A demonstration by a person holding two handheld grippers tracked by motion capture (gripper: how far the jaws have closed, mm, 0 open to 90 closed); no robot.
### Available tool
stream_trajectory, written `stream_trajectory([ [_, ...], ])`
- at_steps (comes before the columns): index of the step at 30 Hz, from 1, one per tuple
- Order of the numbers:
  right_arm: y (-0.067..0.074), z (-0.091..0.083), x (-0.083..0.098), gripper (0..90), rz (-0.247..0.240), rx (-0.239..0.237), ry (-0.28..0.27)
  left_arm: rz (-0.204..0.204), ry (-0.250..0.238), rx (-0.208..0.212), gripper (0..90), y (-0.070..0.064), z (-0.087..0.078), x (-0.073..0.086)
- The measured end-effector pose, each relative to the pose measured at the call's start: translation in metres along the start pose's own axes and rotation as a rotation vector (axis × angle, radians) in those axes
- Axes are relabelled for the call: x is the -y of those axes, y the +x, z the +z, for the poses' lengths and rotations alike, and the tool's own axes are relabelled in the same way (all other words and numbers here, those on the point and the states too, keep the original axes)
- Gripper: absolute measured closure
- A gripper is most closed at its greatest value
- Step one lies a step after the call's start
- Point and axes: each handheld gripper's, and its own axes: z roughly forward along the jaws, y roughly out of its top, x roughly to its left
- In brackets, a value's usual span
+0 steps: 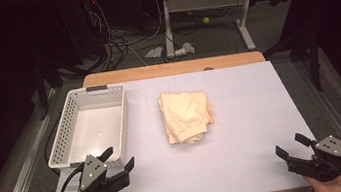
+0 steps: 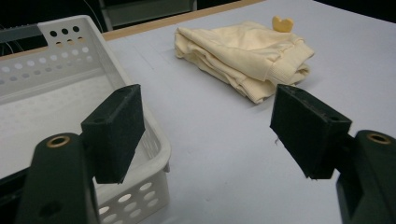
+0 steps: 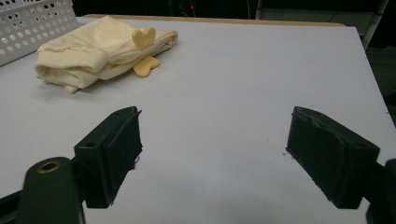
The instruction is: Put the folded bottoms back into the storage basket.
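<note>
Lying unlabelled: folded cream garment (image 1: 186, 115)

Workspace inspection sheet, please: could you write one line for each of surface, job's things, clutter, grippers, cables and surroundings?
Surface: white table, wooden strip along its far edge.
Job's things: folded cream garment at the centre; white perforated basket to its left, nothing inside.
Clutter: nothing seen on the table.
Grippers: left gripper open, beside the basket's near corner; right gripper open at the near right edge; both hold nothing.
Cables: black cable trails from the left gripper; tangled wires on the floor.
Surroundings: dark room, desk frame behind.
</note>
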Motion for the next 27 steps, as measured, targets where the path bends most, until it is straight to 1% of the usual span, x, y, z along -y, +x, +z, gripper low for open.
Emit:
stream_trajectory([
  [8,0.000,0.000,0.000,18.2,-0.003,-0.001,0.002,-0.010,-0.003,0.019,24.9,-0.001,0.004,-0.002],
  [13,0.000,0.000,0.000,18.2,-0.004,-0.002,0.002,-0.010,0.001,0.028,24.9,-0.002,0.007,-0.003],
  [15,0.000,0.000,0.000,18.2,-0.004,-0.002,0.002,-0.003,0.011,0.031,24.9,-0.003,0.009,-0.004],
  [18,0.000,0.000,0.000,18.2,-0.007,-0.002,0.005,0.020,0.026,0.039,26.4,-0.007,0.014,-0.006],
  [19,0.000,0.000,0.000,18.2,-0.006,-0.002,0.004,0.020,0.026,0.039,26.4,-0.007,0.014,-0.006],
  [24,0.000,0.000,0.000,18.2,-0.002,-0.003,0.004,0.031,0.044,0.065,26.3,-0.010,0.021,-0.010],
  [27,0.000,0.000,0.000,18.2,-0.005,-0.004,0.005,0.036,0.043,0.071,26.3,-0.013,0.025,-0.011],
])
